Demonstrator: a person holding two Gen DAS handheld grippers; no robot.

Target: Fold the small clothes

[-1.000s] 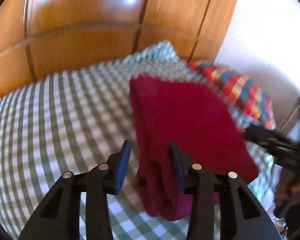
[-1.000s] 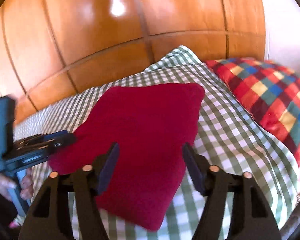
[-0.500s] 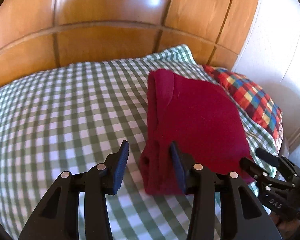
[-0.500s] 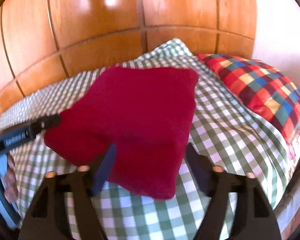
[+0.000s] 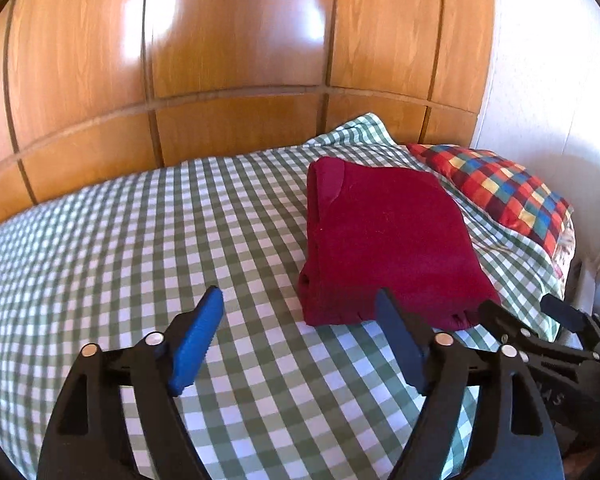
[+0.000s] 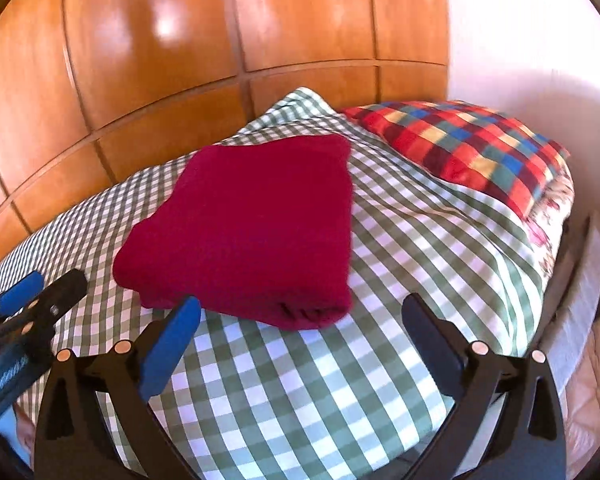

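Both grippers, left (image 5: 300, 340) and right (image 6: 304, 322), are opening, empty; red garment's (image 6: 256, 224) folded layers stay hidden.

Folded dark red garment (image 6: 252, 224), centre frame, flat on green-checked bed (image 6: 380, 360); multicoloured plaid pillow (image 6: 464, 152) upper right; right gripper (image 6: 300, 324) below, jaws opening, empty; left gripper (image 6: 28, 312) at lower left.

A bedroom in a home: a bed with a green-and-white checked sheet (image 5: 148, 240) fills the lower frame, a multicoloured checked pillow (image 6: 460, 148) lies at the right, glossy wooden panelling (image 5: 220, 60) spans the top, and a white wall (image 5: 548, 80) stands at the upper right.
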